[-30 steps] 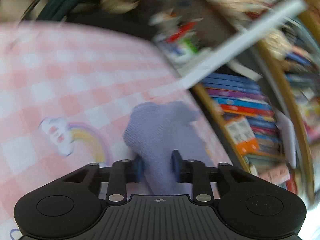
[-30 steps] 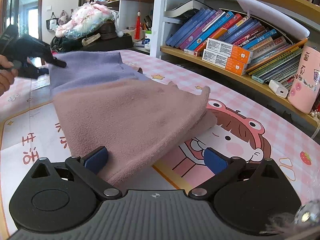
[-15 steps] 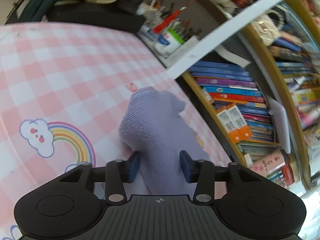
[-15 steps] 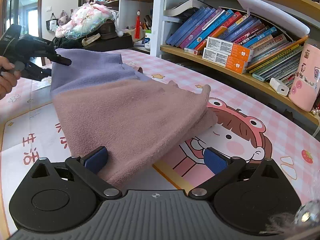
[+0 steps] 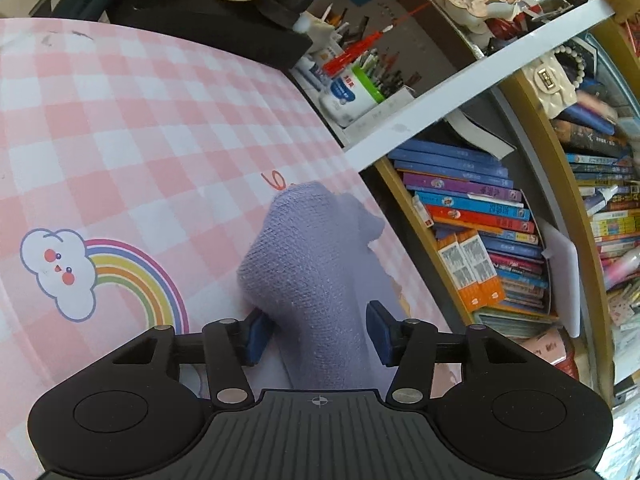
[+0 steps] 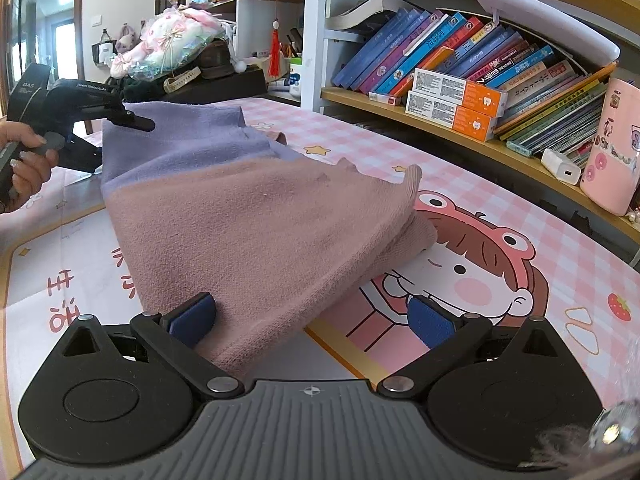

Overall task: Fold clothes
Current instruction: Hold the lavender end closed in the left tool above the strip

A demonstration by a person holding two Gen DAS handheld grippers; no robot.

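A knit garment, lilac at one end and dusty pink at the other (image 6: 256, 208), lies on the pink checked table mat (image 6: 500, 216). In the left wrist view its lilac end (image 5: 312, 264) runs between the jaws of my left gripper (image 5: 318, 338), which stand open with the cloth loose between them. In the right wrist view the left gripper (image 6: 86, 110) shows at the lilac end. My right gripper (image 6: 310, 320) is wide open, with the pink edge lying between the pads; the left pad (image 6: 192, 316) touches the cloth.
A bookshelf full of books (image 6: 460, 64) runs along the table's far side, with a pink cup (image 6: 610, 148) and a white charger (image 6: 562, 166) on its ledge. A pen holder (image 5: 360, 84) and a black box (image 5: 208, 28) stand at the table's end.
My left gripper has opened from shut on the lilac end to jaws apart. The lilac end has sunk lower toward the table. My right gripper stays open and still.
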